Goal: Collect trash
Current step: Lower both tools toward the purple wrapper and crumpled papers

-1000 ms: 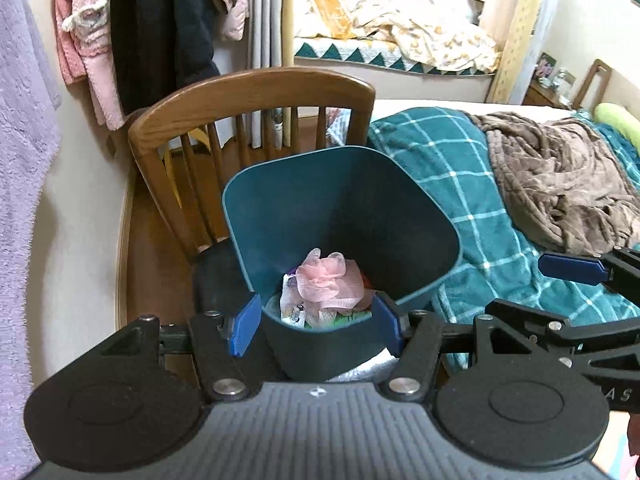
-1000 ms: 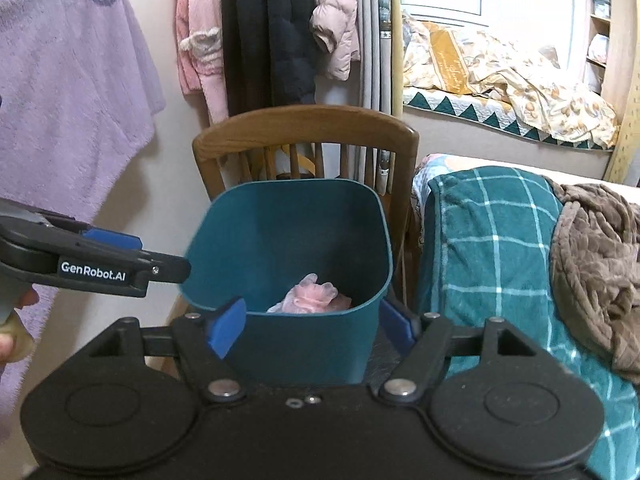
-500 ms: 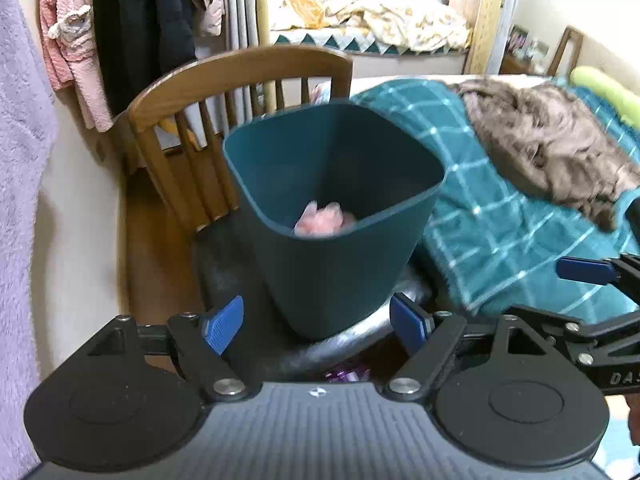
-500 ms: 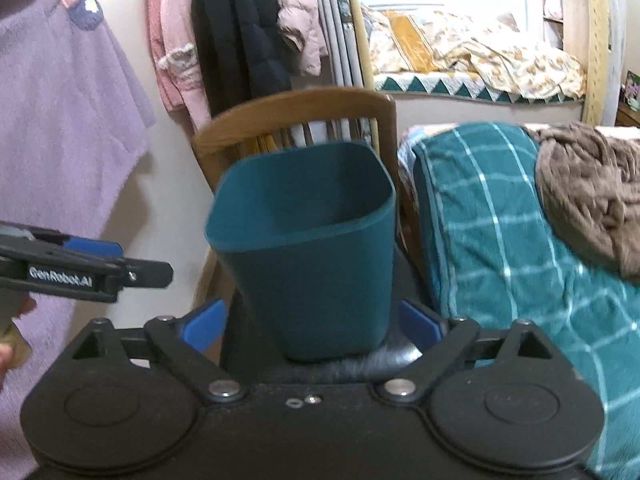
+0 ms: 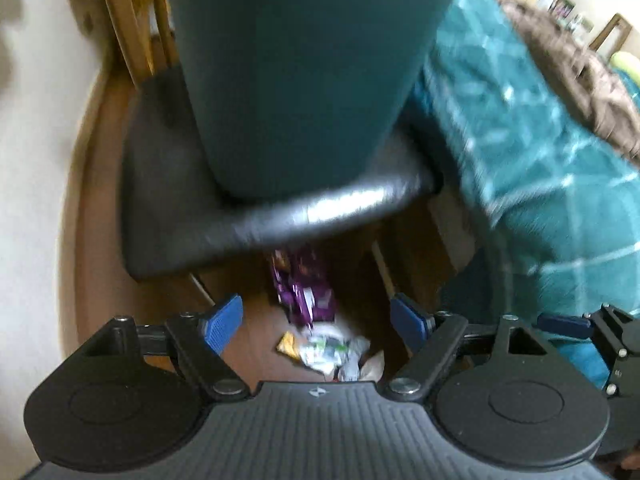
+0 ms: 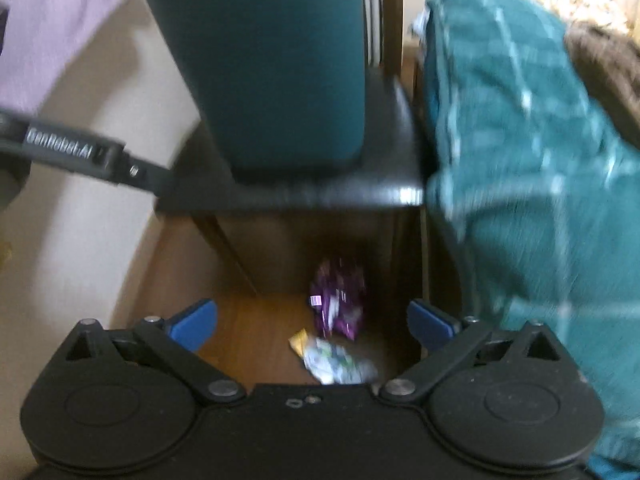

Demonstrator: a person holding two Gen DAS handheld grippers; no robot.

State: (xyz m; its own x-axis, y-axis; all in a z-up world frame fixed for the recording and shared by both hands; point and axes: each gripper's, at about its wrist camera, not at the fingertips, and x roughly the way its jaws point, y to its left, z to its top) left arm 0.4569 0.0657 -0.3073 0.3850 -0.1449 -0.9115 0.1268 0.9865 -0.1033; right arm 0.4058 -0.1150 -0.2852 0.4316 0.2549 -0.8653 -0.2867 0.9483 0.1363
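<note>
left gripper (image 5: 316, 322) released, right gripper (image 6: 312, 320) jaws opening, empty, both angled down over floor wrappers (image 6: 338, 308)

A black chair seat (image 5: 168, 184) sits beside a green checked blanket (image 6: 520, 152), with maybe a brown blanket (image 5: 568, 76) on top

This is a bedroom in a home. A bed on the right carries a teal checked blanket (image 6: 520, 128) with a brown throw (image 5: 576, 80) over it. Just left of the bed stands a wooden chair (image 5: 132, 32) with a dark padded seat. A lilac garment (image 6: 60, 24) hangs against the cream wall on the left, above a wooden floor (image 6: 248, 340).
</note>
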